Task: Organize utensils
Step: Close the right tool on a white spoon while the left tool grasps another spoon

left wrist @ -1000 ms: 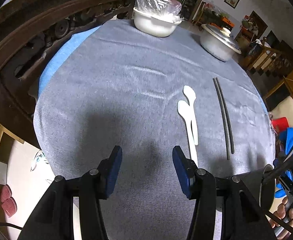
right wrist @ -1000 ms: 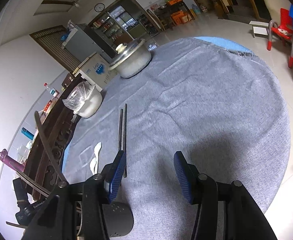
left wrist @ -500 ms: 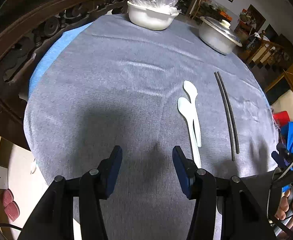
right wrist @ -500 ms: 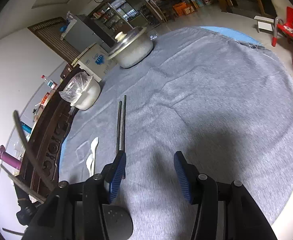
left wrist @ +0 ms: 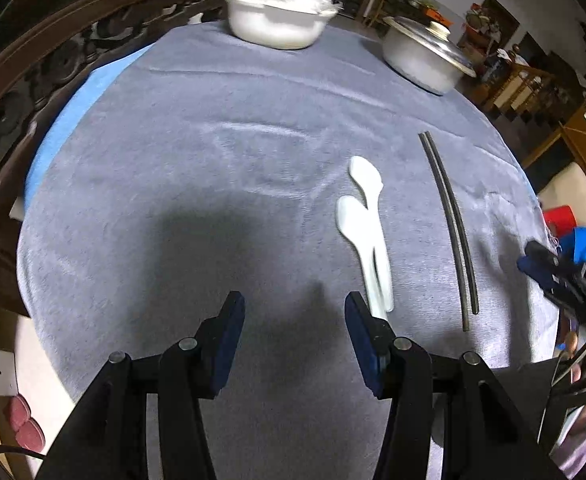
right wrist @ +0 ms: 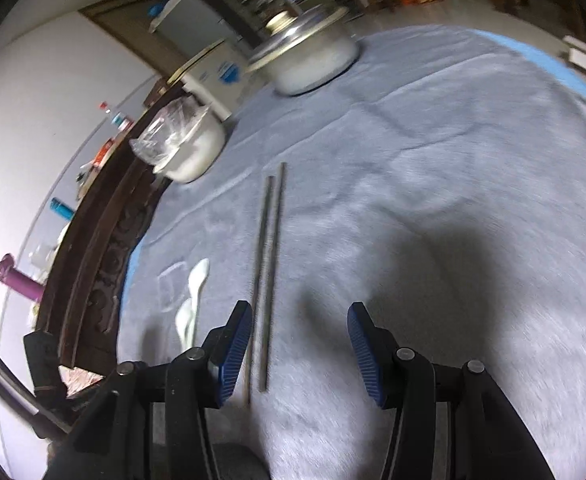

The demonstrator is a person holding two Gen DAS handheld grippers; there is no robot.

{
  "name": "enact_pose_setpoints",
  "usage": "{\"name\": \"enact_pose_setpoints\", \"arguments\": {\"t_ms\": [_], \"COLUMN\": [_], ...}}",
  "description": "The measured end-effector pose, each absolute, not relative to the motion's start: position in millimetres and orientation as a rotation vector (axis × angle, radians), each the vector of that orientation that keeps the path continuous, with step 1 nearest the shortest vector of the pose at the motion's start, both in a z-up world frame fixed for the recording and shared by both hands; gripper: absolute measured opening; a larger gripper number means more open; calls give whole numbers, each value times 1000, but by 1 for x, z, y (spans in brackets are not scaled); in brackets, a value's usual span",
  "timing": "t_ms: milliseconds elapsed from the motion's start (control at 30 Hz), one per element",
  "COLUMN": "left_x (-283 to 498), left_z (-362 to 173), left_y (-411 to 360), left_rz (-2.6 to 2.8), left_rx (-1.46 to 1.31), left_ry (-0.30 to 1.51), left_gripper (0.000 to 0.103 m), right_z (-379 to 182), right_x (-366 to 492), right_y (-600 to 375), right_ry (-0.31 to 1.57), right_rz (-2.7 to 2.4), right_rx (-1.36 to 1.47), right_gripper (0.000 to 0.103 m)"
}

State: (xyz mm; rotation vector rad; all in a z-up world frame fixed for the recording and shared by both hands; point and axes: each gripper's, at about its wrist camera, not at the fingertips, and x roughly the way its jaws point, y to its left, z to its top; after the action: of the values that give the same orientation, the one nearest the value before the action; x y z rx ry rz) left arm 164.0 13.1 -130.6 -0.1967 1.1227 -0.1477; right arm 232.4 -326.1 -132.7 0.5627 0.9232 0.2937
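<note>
Both tools gape wide and empty. Your right tool [right wrist: 299, 344] has the chopsticks [right wrist: 267, 276] at 11 o'clock on the tabletop [right wrist: 453, 200]; shift left, straddle both sticks, then close low.

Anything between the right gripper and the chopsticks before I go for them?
Nothing visible. The right gripper is open over bare cloth, and the chopsticks lie just inside its left finger. The white spoons lie farther left.

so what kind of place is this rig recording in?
Most likely a home dining room. A round table under a grey cloth holds a lidded metal pot, a white bowl covered in plastic wrap, two white spoons and dark chopsticks. Cabinets and wooden furniture stand behind.
</note>
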Motion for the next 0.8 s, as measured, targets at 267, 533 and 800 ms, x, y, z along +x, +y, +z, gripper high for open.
{"name": "enact_pose_setpoints", "arguments": {"t_ms": [267, 533, 800], "left_x": [192, 209, 206], "left_z": [-135, -147, -148], "left_y": [-6, -22, -7], "left_rz": [-164, -165, -168], "left_rx": [-145, -91, -127], "left_ry": [1120, 1114, 1113], "left_gripper": [53, 53, 53], "right_z": [-124, -122, -126], "right_x": [290, 328, 357], "right_y": [-296, -237, -174], "right_ry": [994, 1076, 1211], "right_rz": [409, 645, 733], "right_rx": [454, 338, 161], "right_gripper": [48, 47, 47]}}
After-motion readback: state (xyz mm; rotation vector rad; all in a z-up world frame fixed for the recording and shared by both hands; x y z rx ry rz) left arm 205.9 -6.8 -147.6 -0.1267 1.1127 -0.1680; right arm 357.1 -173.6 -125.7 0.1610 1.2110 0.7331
